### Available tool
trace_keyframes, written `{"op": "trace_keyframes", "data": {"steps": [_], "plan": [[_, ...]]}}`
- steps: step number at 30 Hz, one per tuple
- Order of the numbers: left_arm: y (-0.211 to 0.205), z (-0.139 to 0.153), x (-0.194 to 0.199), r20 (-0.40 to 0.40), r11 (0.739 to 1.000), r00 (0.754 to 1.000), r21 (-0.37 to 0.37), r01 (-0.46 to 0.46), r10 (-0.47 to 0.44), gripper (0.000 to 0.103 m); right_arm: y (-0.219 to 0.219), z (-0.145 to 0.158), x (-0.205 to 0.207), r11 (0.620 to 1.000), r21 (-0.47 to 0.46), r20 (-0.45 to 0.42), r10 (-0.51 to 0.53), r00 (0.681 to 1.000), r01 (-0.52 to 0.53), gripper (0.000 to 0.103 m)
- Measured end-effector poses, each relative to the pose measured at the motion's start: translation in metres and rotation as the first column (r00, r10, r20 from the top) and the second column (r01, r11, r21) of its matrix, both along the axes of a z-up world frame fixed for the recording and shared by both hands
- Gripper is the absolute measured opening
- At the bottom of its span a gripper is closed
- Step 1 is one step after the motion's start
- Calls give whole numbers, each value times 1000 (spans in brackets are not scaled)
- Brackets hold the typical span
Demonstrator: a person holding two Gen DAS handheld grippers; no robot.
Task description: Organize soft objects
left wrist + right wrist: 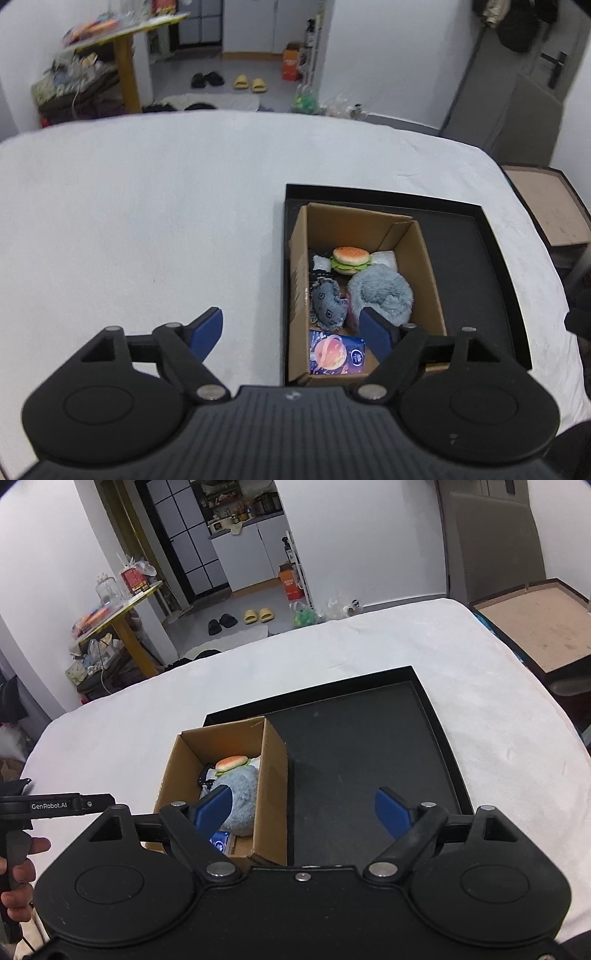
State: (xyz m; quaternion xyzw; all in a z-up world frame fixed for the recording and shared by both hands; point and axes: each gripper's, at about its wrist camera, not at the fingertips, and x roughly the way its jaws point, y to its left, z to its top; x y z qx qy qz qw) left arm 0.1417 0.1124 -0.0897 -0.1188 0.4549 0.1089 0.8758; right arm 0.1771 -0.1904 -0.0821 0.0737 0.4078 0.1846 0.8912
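Observation:
An open cardboard box [424, 258] [273, 775] stands in the left part of a shallow black tray [480, 266] [369, 760] on a white-covered table. In it lie a plush burger [350, 258] [231, 763], a fluffy grey-blue soft toy [380, 293] [240, 797], a small grey patterned plush [328, 304] and a blue tissue pack [336, 352]. My left gripper [295, 332] is open and empty above the box's near left wall. My right gripper [303, 810] is open and empty above the box's right wall and the tray.
The white cloth [147, 221] covers the table left of the tray. A brown flat board [535, 627] lies off the table's right edge. Slippers, a yellow table and clutter stand on the floor beyond. The other handle and a hand [18, 849] show at left.

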Motion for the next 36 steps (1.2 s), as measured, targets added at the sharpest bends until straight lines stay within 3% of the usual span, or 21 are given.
{"op": "trace_keyframes", "data": {"steps": [16,25,36], "plan": [[-18,59,-56,99,993,988,35,116,-119,87,-29,41,-47,1000,27,51,-3,999,1,95],[-37,88,-95,135,976,970,116,186,-201,93,-32,56,-80,1000,-2,84,22,996,-22,102],[-52,94,-126,151,969,957,61,240,-247,103,-25,65,-106,997,2,69,76,995,-76,103]]}}
